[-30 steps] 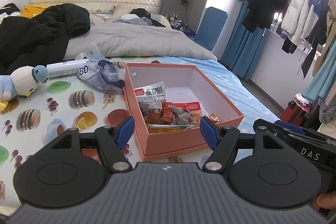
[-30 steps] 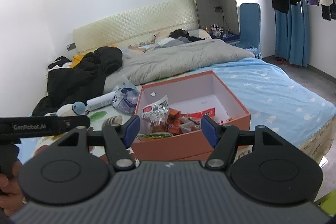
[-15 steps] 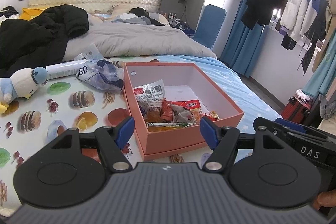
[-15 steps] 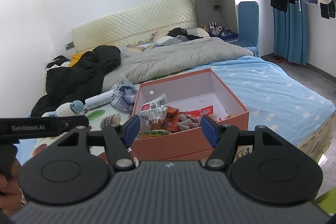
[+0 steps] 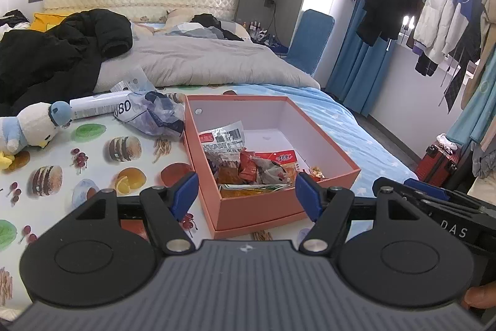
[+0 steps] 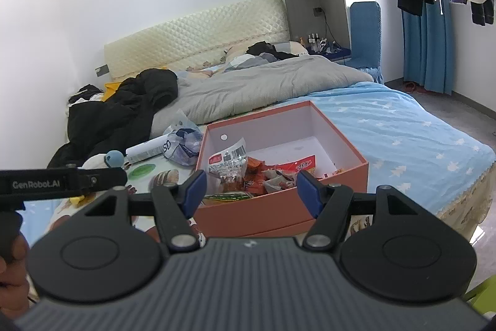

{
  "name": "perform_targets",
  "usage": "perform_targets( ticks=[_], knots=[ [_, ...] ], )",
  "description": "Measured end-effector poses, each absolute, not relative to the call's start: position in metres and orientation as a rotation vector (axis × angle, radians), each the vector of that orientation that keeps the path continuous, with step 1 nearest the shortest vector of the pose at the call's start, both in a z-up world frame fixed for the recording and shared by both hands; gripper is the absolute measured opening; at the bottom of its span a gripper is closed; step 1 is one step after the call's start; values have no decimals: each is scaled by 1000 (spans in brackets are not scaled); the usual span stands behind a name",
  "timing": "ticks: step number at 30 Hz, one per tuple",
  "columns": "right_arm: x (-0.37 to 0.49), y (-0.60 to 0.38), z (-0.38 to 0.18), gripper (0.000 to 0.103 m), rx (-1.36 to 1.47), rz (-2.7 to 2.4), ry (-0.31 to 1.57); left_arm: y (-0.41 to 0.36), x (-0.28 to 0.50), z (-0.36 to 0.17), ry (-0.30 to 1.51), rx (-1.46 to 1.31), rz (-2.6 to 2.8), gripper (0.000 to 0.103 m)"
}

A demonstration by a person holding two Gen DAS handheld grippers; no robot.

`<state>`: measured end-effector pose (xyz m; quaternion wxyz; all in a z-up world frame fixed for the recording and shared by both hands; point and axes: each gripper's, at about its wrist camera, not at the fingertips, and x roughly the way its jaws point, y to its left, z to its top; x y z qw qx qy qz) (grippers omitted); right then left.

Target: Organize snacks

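So both grippers are just hanging in front of the bed right now, angled down a bit toward the salmon-pink cardboard box [image 5: 288, 208]. The left gripper [image 5: 247, 197] has its blue-padded fingers [image 5: 186, 195] spread apart with nothing between them, and they aren't touching the box; it just shows through the gap. Same deal on the right gripper [image 6: 251, 189]: fingers apart, empty, lined up with the box's near wall.

The box sits open near the foot edge of the bed, half on the food-print plastic sheet [image 5: 93, 163] (burgers, fruit, fries) and half on the light blue star-print bedsheet [image 6: 412, 126]. The pile of snack packets [image 5: 254, 166] is inside it, bunched against the near-left corner: a clear packet with a barcode label [image 5: 224, 140] standing up at the back of the pile, red and orange wrappers in front, one flat yellow-orange pack along the near wall. The far half of the box floor is bare white.

Outside the box, just beside its far-left corner, lies a crumpled blue-and-white plastic bag [image 5: 148, 115], with a white tube-shaped bottle [image 5: 96, 106] beside it and a white-and-blue plush penguin [image 5: 29, 126] toward the bed's left edge. Further up the bed I can see a grey duvet [image 5: 201, 61] and a black puffer jacket [image 5: 55, 51].
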<state>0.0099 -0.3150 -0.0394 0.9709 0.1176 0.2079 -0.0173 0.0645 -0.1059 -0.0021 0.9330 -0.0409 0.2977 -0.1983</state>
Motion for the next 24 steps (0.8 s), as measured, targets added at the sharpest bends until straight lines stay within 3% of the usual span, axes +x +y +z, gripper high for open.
perform_targets(
  ticks=[5,8,11,12,24],
  knots=[
    [10,-315,-41,67,229,-36,422,-105,66,-2,627,-90,-405,74],
    [11,-315,-41,68,236,-31,425,-103,65,0,640,-83,-401,97],
    [13,-317,-43,99,241,-37,428,-101,64,2,622,-82,-387,102],
    [13,-318,-43,101,240,-44,426,-100,64,2,621,-87,-385,103],
    [12,-319,-41,103,225,-61,404,-102,65,11,605,-61,-374,103]
  ],
)
